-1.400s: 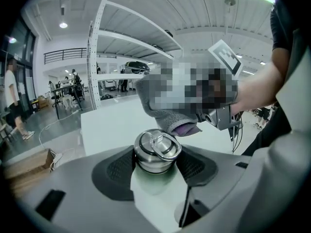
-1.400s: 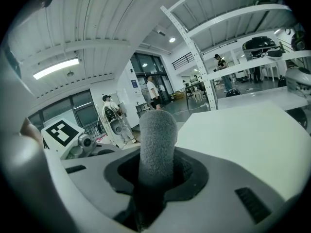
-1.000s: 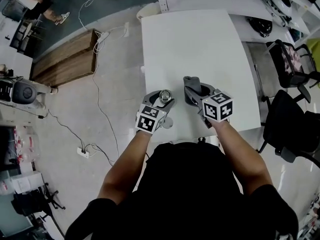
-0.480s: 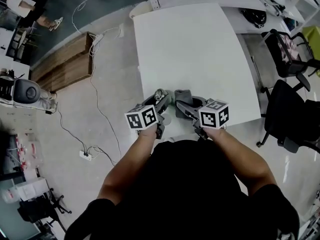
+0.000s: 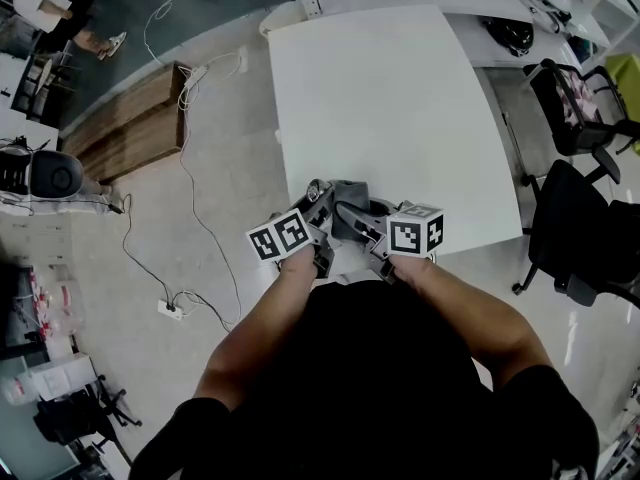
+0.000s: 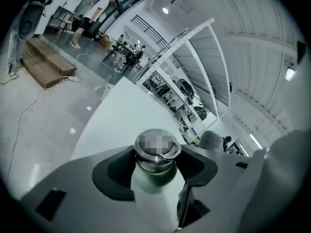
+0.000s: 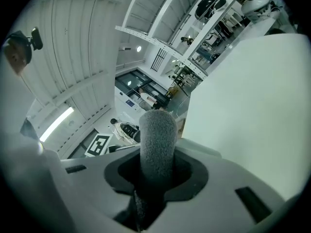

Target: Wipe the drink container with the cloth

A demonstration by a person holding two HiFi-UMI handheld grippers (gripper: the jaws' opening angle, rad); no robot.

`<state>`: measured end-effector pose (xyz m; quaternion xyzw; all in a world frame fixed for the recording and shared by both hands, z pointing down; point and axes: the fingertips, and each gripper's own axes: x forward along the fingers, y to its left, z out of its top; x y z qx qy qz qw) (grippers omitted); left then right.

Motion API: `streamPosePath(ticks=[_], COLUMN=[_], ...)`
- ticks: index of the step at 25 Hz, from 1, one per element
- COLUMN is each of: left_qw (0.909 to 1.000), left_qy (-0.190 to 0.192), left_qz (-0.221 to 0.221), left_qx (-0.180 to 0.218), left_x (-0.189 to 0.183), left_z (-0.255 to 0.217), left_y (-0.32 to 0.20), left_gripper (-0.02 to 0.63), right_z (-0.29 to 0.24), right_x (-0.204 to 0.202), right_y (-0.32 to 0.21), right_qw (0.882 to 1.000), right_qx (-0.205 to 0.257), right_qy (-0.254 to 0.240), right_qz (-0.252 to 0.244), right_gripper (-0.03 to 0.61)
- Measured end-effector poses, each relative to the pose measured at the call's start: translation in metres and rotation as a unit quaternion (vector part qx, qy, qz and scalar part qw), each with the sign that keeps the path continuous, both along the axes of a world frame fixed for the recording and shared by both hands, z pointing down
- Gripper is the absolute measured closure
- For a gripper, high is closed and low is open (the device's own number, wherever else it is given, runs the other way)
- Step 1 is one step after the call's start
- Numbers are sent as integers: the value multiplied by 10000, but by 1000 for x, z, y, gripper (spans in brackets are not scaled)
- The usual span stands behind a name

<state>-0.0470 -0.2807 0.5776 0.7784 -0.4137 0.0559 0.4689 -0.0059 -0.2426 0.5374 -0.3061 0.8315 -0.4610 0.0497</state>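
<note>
Item one, your left gripper: jaws closed narrow on the drink bottle, which has a pale green body and a steel screw cap and stands upright between them with its neck and cap above the jaw line. Item two, your right gripper: jaws clamped on a grey fleecy cloth, with a rolled fold sticking up out of the grip. Position: both grippers meet over the near edge of the white table, held off its surface, and the cloth lies against the bottle's right side, just beside your left jaws. Markings: the only print that can be made out is the black-and-white square marker on each gripper's cube. No brand or label can be read on the bottle or the cloth.
</note>
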Motion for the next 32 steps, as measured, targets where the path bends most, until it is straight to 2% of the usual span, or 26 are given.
streamPosePath(ticks=[14, 24, 32], left_qw=[9999, 9998, 9994], left_qy=[95, 150, 36], left_qz=[89, 123, 324], left_qx=[55, 28, 142], left_x=[0, -2, 2], left_z=[0, 1, -2], left_y=[-2, -2, 1], left_gripper=[345, 345, 345], right_z=[37, 59, 77], right_x=[30, 44, 62], right_y=[-9, -7, -4], right_qw=[9979, 9949, 9913], right_qx=[-219, -251, -398], right_qy=[506, 932, 1181], right_qz=[326, 296, 415], right_gripper=[471, 471, 471])
